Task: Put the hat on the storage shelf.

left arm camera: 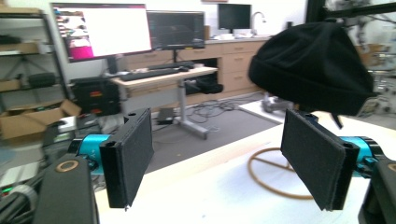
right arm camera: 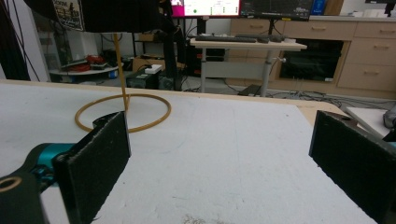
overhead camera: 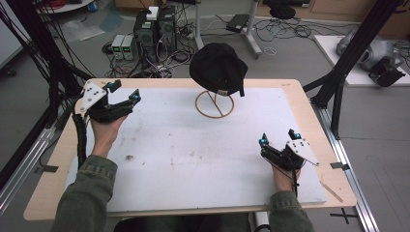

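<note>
Your table (overhead camera: 300,96) carries a white mat (overhead camera: 193,154), scuffed with faint brown marks. At twelve o'clock on that mat sits the black cap (overhead camera: 218,67), perched on a thin tan wire stand (overhead camera: 214,104) whose round ring base lies flat on the mat. The cap is soft dark fabric with a rounded crown; it hangs tilted on the stand, with a small light label at its lower edge and a short strap end dangling at its right side. In your left gripper view the cap (left arm camera: 314,65) looms at about one o'clock, above and just beyond the right jaw, with the ring base (left arm camera: 275,177) below it.

Your left gripper (overhead camera: 124,93) sits at ten o'clock on the table, aimed toward the cap, jaws wide apart with nothing between them. Your right gripper (overhead camera: 279,137) rests at four o'clock, well apart from the cap, jaws likewise wide and holding nothing.
</note>
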